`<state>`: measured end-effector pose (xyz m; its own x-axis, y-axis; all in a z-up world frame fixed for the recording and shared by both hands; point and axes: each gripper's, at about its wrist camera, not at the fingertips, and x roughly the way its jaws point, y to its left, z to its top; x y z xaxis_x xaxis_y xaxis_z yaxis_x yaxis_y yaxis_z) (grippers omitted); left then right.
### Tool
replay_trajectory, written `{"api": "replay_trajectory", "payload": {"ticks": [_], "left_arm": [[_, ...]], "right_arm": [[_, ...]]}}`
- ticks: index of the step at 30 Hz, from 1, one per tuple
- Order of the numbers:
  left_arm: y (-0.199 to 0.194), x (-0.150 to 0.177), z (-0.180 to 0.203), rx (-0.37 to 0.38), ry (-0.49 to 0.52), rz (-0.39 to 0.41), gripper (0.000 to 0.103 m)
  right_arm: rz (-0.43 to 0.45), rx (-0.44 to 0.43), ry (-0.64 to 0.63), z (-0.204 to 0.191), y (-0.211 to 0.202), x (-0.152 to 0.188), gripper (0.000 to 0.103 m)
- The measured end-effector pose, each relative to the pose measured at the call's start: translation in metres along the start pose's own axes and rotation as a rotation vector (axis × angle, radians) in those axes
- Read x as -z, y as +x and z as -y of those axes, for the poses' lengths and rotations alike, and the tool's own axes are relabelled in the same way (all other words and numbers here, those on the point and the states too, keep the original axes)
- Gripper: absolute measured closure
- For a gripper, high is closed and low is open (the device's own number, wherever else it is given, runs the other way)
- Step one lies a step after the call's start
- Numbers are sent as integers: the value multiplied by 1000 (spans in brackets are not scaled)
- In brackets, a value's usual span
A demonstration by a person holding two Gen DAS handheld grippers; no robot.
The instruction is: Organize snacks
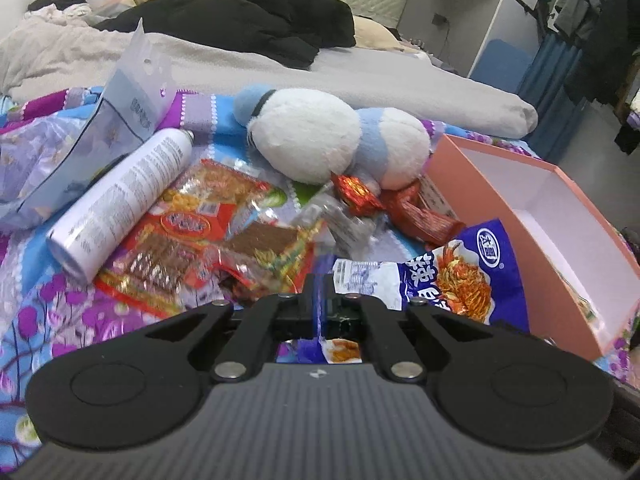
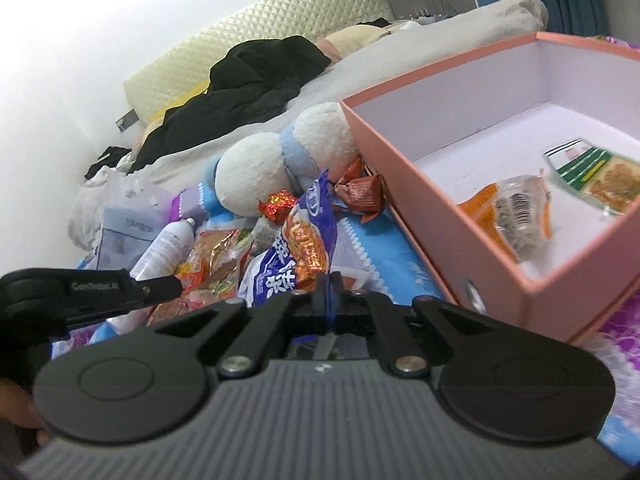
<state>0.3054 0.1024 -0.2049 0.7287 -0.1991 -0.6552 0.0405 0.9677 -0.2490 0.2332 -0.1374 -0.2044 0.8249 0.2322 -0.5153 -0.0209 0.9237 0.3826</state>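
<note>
A blue-purple snack bag (image 1: 448, 280) lies beside the pink box (image 1: 500, 200). My left gripper (image 1: 319, 300) is shut on the bag's edge. My right gripper (image 2: 328, 300) is shut on the same bag (image 2: 300, 248), which stands up in front of it. Red and orange snack packets (image 1: 192, 236) are piled to the left, also in the right wrist view (image 2: 216, 260). Red wrapped candies (image 1: 356, 194) lie by the plush toy (image 1: 320, 136). The pink box (image 2: 440, 208) holds an orange packet (image 2: 508, 212) and a green packet (image 2: 592, 176).
A white spray can (image 1: 120, 200) and a pale plastic pouch (image 1: 80, 136) lie left on the flowered blanket (image 1: 60, 312). A grey duvet (image 1: 360, 68) and black clothes (image 1: 260, 16) lie behind. The left gripper's body (image 2: 80, 292) shows in the right wrist view.
</note>
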Motion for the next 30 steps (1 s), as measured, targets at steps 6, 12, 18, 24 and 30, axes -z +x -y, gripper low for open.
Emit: {"api": "replay_trajectory", "payload": {"ticks": [6,12,18,24,30], "left_arm": [[-1,12,5,13,-7,-19,101],[33,3,18,-37,62,-70,82],[70,-13,29,-112,156,-66,68],[104,-19,41,-191,258,-92,66],[119,-20,34,-212,256,-89,72]], "right_arm": [[8,37,-61,7,-28,12,100],[-25,34,-71,15,-36,24,100],[-34,13,-81,18,-38,30,100],[-61,5,-69,22,-34,33,100],[-66,5,-64,24,-33,34,100]]}}
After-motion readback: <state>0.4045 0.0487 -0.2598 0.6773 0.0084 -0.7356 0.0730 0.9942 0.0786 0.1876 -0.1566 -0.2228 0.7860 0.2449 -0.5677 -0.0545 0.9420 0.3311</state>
